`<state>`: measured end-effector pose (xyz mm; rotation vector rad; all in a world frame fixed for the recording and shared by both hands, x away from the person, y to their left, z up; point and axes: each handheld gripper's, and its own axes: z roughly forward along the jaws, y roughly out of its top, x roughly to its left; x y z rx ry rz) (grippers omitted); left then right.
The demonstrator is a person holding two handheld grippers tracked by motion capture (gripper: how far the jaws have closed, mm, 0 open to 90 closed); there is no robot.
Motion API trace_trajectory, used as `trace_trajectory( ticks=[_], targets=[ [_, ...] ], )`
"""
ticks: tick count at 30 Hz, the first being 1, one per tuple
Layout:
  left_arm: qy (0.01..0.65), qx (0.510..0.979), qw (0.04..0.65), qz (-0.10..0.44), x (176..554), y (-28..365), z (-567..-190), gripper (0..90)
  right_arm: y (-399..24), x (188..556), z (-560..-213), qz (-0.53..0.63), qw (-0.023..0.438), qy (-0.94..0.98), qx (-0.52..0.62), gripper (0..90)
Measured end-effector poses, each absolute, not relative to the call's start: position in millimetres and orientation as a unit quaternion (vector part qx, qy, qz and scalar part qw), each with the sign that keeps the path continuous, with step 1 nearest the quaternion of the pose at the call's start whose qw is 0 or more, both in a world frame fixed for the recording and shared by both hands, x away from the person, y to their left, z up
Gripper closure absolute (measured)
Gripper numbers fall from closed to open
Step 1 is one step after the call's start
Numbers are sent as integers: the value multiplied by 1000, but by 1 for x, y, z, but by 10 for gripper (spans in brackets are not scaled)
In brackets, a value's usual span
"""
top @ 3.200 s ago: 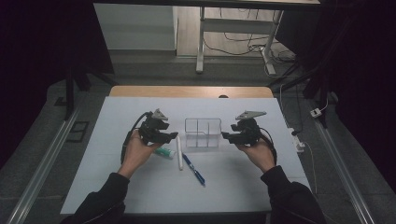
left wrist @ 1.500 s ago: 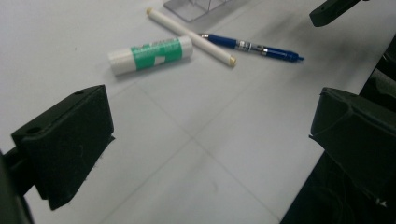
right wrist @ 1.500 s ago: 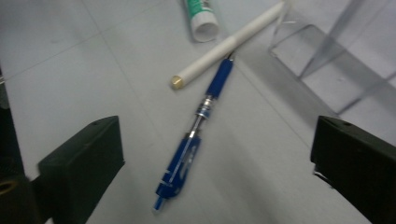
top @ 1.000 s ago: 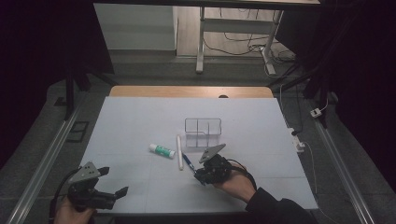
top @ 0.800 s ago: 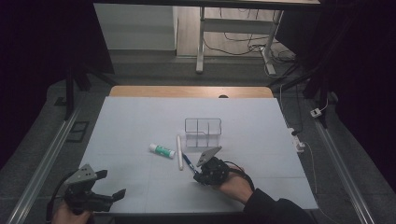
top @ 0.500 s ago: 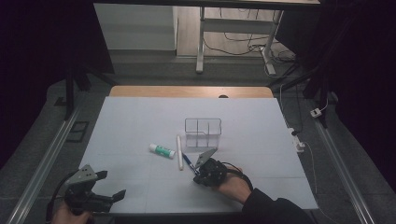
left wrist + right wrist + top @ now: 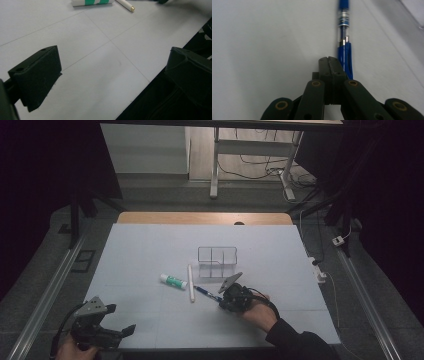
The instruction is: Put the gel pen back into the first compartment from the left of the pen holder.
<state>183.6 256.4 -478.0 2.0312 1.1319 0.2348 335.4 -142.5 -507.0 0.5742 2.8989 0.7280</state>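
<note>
A blue pen (image 7: 205,292) lies on the white table, just in front of a clear divided organizer (image 7: 217,261). My right gripper (image 7: 220,300) rests at the pen's near end. In the right gripper view its jaws (image 7: 328,61) are pressed together with nothing between them, and the blue pen (image 7: 344,50) runs along their right side. Left of the pen lie a white stick (image 7: 190,282) and a green-and-white glue stick (image 7: 173,281). My left gripper (image 7: 120,319) hangs open at the table's near left edge, its jaws (image 7: 112,75) wide apart over bare table.
The glue stick (image 7: 92,2) and the gold-tipped end of the white stick (image 7: 126,5) lie well ahead of the left gripper. A metal rail (image 7: 45,300) runs along the table's left side. A cable and white plug (image 7: 320,272) sit at the right edge.
Both hands have come back from beside the organizer, the left to the near left edge, the right down to the pen. Within the last second the right gripper shifted slightly beside the pen.
</note>
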Motion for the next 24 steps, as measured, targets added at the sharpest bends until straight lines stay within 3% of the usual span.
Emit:
trace_trajectory(
  ticks=[13, 17, 24],
  targets=[
    [447, 799, 391, 92, 184, 257, -478, 8, -163, 354, -501, 253, 59, 939, 227, 878],
    [447, 799, 391, 91, 184, 257, -478, 8, -160, 353, -491, 272, 69, 934, 223, 732],
    [447, 799, 391, 91, 184, 257, -478, 8, -144, 360, -490, 276, 55, 934, 218, 334]
  ],
)
